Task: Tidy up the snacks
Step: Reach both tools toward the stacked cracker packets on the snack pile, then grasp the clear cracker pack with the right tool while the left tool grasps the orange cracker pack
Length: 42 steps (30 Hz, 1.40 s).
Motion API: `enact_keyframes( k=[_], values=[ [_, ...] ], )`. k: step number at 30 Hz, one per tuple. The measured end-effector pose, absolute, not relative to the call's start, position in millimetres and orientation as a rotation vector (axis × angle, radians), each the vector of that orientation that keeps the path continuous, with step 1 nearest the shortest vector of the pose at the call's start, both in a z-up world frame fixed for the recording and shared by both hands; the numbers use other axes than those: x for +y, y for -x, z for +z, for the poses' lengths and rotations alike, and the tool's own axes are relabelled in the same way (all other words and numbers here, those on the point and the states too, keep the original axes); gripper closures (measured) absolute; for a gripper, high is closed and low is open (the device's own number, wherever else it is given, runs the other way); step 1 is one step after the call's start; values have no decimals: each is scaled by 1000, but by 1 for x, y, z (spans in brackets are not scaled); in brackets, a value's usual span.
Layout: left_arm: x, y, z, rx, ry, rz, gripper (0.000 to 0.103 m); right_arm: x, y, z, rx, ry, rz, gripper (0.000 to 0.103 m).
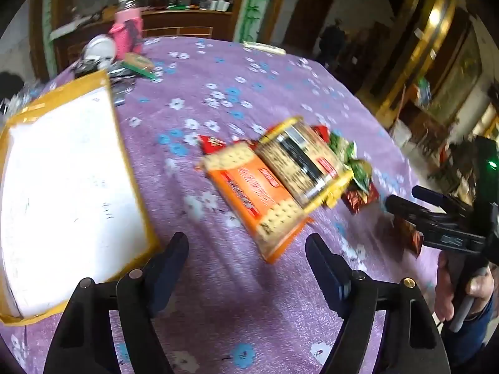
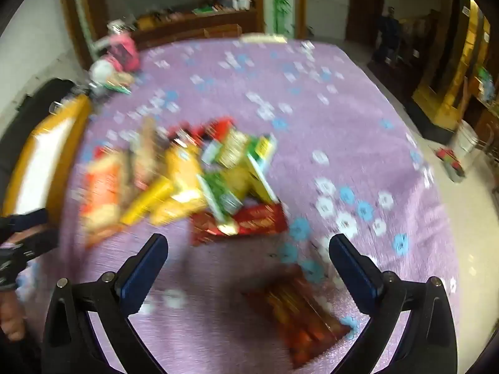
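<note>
Item: snack pile (image 1: 287, 180), heaped near the middle of the worktop (image 1: 237, 71), which carries a purple flowered cloth.
Contents, as far as blur allows: orange cracker pack (image 1: 255, 199) lowest on the near side; yellow-edged box (image 1: 305, 162) lying tilted across it; green and red wrappers at the far-right side of the heap. One dark red packet (image 2: 299, 311) lies apart from the pile, toward the near edge.
Container: yellow-rimmed white tray (image 1: 62, 187) at the worktop's left edge, well apart from the pile; nothing shows in it.

Left gripper (image 1: 246, 268): jaws wide open, holding nothing; the cracker pack's near corner lies just ahead of them, between their lines, not touched.
Right gripper (image 2: 249, 265): jaws wide open, holding nothing; the dark red packet sits below and between them, the pile farther ahead.

Risks, as judged:
- The yellow-edged box rests only on the cracker pack; pulling the pack first would likely tip it off.
- Thin foil wrappers may slip from the pads or crumple if pinched flat.
- The two grippers are close on the pile's near side; reaching for the same item could bring them together.
- Both views are smeared, so aim looks uncertain.
</note>
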<state>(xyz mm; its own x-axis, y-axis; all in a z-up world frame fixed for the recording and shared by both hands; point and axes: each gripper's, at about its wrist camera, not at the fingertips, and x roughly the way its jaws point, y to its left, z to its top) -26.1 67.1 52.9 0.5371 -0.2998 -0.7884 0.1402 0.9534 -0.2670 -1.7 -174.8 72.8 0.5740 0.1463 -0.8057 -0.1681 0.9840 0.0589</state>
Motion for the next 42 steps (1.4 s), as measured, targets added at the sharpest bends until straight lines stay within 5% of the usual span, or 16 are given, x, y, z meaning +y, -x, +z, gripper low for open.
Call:
enact_keyframes(
  k=[14, 25, 32, 42],
  values=[
    [91, 43, 62, 943, 212, -174, 28, -47, -62, 50, 943, 425, 210, 2],
    [92, 33, 59, 975, 219, -160, 28, -51, -75, 27, 1005, 495, 226, 2],
    [82, 22, 59, 992, 201, -150, 28, -76, -81, 38, 1010, 312, 307, 59],
    [51, -3, 64, 1029, 200, -181, 28, -95, -82, 41, 972, 97, 517, 70]
  ],
)
